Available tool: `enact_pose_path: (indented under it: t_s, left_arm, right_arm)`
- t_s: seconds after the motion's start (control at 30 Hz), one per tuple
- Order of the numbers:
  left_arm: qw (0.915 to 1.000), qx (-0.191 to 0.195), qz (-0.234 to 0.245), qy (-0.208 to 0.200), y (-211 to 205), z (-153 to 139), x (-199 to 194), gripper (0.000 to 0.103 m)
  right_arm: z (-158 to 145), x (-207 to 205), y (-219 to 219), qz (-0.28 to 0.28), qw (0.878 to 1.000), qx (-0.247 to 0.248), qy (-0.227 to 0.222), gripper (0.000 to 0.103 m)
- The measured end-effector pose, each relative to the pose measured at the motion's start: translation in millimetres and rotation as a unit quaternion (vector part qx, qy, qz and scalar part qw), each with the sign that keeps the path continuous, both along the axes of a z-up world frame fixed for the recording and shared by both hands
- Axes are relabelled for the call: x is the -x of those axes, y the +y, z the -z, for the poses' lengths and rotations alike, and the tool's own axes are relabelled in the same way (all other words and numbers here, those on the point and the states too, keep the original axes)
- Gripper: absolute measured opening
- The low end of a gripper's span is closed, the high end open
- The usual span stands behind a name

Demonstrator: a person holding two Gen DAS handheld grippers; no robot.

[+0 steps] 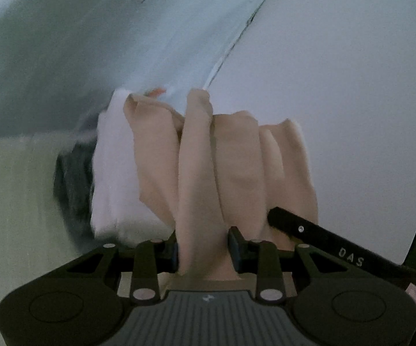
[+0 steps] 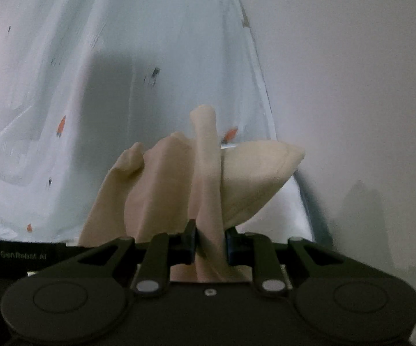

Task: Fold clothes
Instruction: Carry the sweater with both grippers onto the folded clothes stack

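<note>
A beige garment [image 1: 208, 167] hangs bunched from my left gripper [image 1: 203, 249], which is shut on a fold of it. A white cloth part [image 1: 112, 173] shows at its left side. In the right wrist view the same beige garment [image 2: 179, 184] is pinched in my right gripper [image 2: 210, 245], which is shut on a narrow fold that stands up between the fingers. Both grippers hold the garment above a pale blue sheet. The other gripper's black bar [image 1: 323, 239] crosses the lower right of the left wrist view.
A pale blue sheet [image 2: 121, 57] printed with small orange carrots lies underneath. A plain white wall [image 2: 352, 86] stands to the right. A dark blurred object [image 1: 72, 178] and a pale green surface [image 1: 14, 187] show at the left.
</note>
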State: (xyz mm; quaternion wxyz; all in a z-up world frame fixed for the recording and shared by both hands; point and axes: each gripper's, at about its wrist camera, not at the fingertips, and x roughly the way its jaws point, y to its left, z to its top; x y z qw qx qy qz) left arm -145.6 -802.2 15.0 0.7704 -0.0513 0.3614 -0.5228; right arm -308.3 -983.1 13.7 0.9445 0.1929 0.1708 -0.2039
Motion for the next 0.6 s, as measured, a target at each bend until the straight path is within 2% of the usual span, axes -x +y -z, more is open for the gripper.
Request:
enact_pose_path:
  t_s: [0.1,0.2,0.33,0.37,0.43,0.47,0.5,0.53,0.6]
  left_arm:
    - [0.9998,0.005,-0.009,-0.014,-36,-6,-34,0.033]
    - [0.9997,0.008,-0.017,-0.017,-78,1,-79,0.034]
    - [0.9987,-0.023,-0.042,-0.02,-114,37,-129,0.038]
    - [0.9972,-0.039,-0.061,-0.018,-123,53,-140,0.04]
    - [0.9919,-0.071,-0.104,-0.011,-135,86,-160,0.065]
    - [0.9885,-0.084,-0.126,-0.006,-137,102,-168,0.087]
    - [0.9886,-0.075,-0.13,0.006,-133,110,-174,0.094]
    - [0.9892,-0.063,-0.131,0.02,-127,117,-179,0.095]
    - [0.9901,-0.048,-0.122,0.05,-118,124,-189,0.102]
  right_arm:
    - [-5,-35,-41,-0.008,1.0,0.011,-0.02,0.02]
    - [-4,-76,-77,-0.006,0.999,0.023,-0.028,0.021]
    - [15,-130,-122,0.004,0.999,0.02,-0.028,0.022]
    - [30,-146,-130,0.01,1.0,0.025,-0.006,0.025]
    - [60,-177,-145,0.021,0.998,0.034,0.039,0.027]
    - [75,-188,-149,0.03,0.996,0.038,0.07,0.03]
    - [90,-198,-152,0.04,0.993,0.041,0.1,0.039]
    - [96,-198,-152,0.047,0.994,0.044,0.093,0.042]
    - [102,-195,-151,0.062,0.994,0.044,0.082,0.055]
